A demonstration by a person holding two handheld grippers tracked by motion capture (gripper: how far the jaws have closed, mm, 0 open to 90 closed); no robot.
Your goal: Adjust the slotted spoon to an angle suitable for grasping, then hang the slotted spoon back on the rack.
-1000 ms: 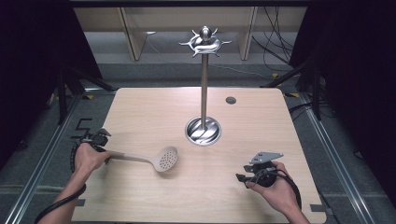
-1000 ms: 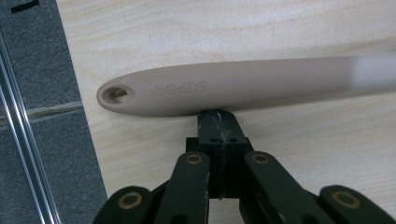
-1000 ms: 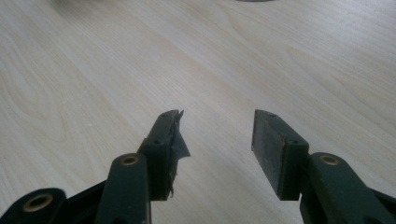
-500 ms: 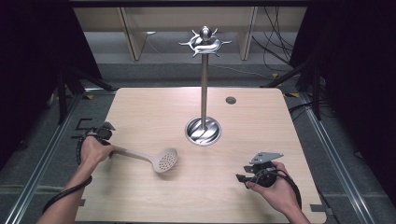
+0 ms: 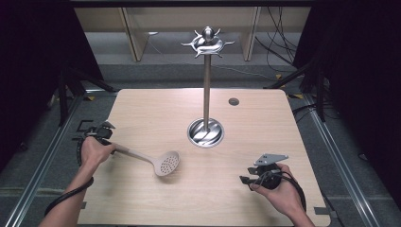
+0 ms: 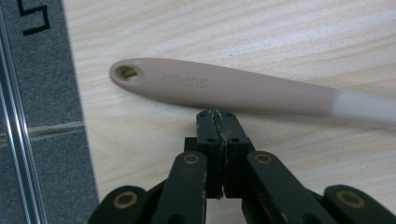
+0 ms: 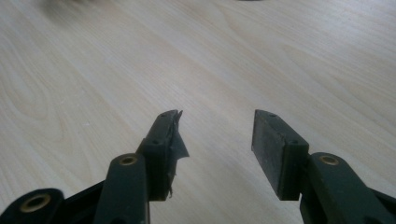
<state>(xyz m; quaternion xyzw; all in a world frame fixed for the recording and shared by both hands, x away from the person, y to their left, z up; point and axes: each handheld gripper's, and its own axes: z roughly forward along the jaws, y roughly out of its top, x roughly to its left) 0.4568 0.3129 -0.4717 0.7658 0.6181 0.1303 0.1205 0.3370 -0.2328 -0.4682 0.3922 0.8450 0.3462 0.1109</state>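
A beige perforated spoon (image 5: 165, 163) lies flat on the wooden table, its handle (image 6: 224, 87) reaching toward the left edge. My left gripper (image 6: 217, 113) hovers just short of that handle, near the end with the hanging hole. Its pads are together, the jaws have just been opening by a hair, and nothing is between them. In the high view the left gripper (image 5: 108, 142) sits by the table's left edge, partly under the hand. My right gripper (image 7: 217, 123) rests low over bare wood at the front right (image 5: 244, 179), open and empty.
A metal utensil stand (image 5: 206, 131) with a round base, a tall pole and hooks on top (image 5: 207, 43) rises at the table's middle. A small dark disc (image 5: 233, 101) lies behind it. Grey floor and a rail (image 6: 14, 140) border the table's left edge.
My left hand shifted slightly away from me at the handle's end. The spoon and the right gripper stayed where they were.
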